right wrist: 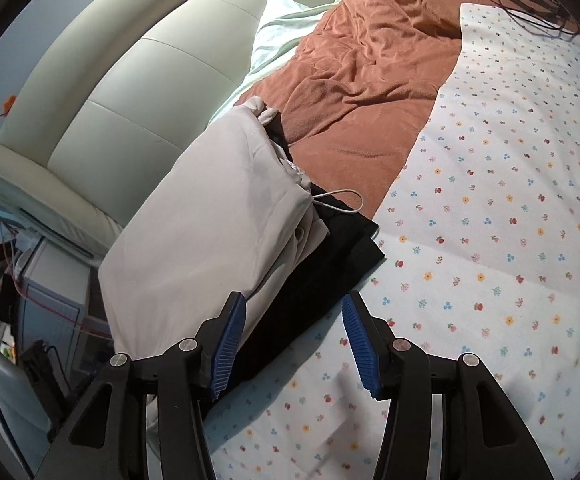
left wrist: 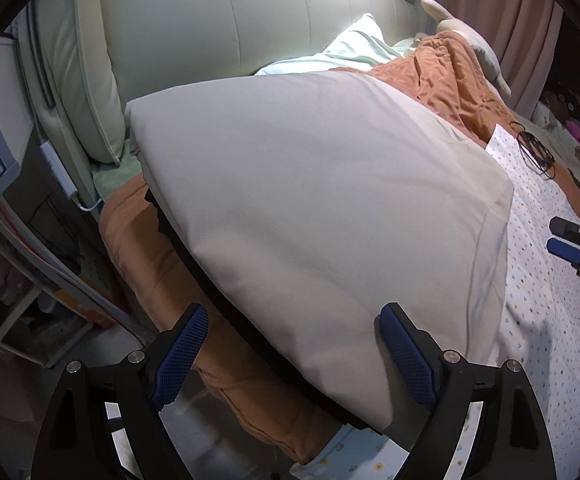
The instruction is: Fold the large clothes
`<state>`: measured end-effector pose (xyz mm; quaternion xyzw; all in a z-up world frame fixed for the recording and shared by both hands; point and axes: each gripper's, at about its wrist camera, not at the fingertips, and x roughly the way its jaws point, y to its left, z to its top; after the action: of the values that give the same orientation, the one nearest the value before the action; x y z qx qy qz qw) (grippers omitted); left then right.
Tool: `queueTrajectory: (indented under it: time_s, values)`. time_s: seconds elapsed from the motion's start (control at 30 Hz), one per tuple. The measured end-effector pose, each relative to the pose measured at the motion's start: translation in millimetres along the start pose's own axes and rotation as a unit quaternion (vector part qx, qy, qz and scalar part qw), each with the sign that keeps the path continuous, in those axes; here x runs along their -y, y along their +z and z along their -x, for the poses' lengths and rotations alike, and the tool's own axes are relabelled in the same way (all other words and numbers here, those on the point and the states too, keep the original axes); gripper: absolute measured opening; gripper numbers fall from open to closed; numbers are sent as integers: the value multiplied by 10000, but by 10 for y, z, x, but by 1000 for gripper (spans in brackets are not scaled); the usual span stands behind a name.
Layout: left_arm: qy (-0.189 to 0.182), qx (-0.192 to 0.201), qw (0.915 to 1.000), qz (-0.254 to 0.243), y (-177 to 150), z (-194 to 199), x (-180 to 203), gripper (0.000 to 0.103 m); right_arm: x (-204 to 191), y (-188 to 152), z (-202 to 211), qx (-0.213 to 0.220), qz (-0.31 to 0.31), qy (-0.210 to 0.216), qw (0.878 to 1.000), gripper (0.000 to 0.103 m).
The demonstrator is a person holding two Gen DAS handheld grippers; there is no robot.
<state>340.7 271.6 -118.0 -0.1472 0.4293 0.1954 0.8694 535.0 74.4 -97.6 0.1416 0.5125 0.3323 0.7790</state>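
A folded light grey garment point(left wrist: 309, 208) lies on top of a folded black garment point(right wrist: 321, 276) at the left side of the bed; it also shows in the right wrist view point(right wrist: 210, 224). My left gripper point(left wrist: 290, 320) is open, its fingers astride the near edge of the stack, holding nothing. My right gripper point(right wrist: 293, 320) is open and empty, just in front of the stack's near corner, above the flowered sheet point(right wrist: 489, 240). The right gripper's tips also show at the right edge of the left wrist view point(left wrist: 577, 244).
An orange blanket point(right wrist: 369, 80) lies crumpled behind the stack, with a pale pillow point(right wrist: 278, 28) and padded headboard point(right wrist: 130, 92) beyond. Black cables point(right wrist: 529, 4) lie at the far end. A white cord point(right wrist: 341, 200) lies beside the stack. Shelves and wires point(left wrist: 10, 200) stand left of the bed.
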Motion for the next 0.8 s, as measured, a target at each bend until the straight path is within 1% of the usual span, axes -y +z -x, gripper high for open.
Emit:
queueTrajectory:
  time_s: [0.07,0.13,0.2,0.27,0.3,0.33,0.37,0.4,0.47,0.57,0.8]
  values:
    - [-45,14,10000,9,-37,82,58,89,-28,-44,164,98,73,-30,9999,73]
    - [-146,115,9998,67,-79,182,100,89,-65,-76,314,185,144,-42,9997,79]
    - [-196,187,9996,124,-103,283,149,89,-95,-113,435,232,208,-82,9995,83]
    - [-248,260,9993,105,-125,398,218,89,-123,-169,586,276,331,-128,9990,91]
    - [-253,316,9992,70,-130,457,256,89,-126,-194,637,302,381,-155,9987,93]
    - [-235,374,9990,32,-133,523,297,90,-132,-216,711,335,448,-206,9982,96]
    - [-230,435,9988,3,-135,590,335,93,-134,-239,792,372,508,-270,9977,98]
    - [-241,505,9984,-5,-143,659,371,99,-130,-262,875,413,554,-329,9971,99]
    - [-308,696,9971,5,-148,808,432,103,-102,-296,1028,495,588,-385,9963,103]
    - [-357,912,9952,-6,-162,998,528,103,-86,-363,1269,602,683,-479,9947,103]
    - [-537,1141,9919,-121,-215,1324,787,103,-10,-591,1756,786,911,-736,9900,103]
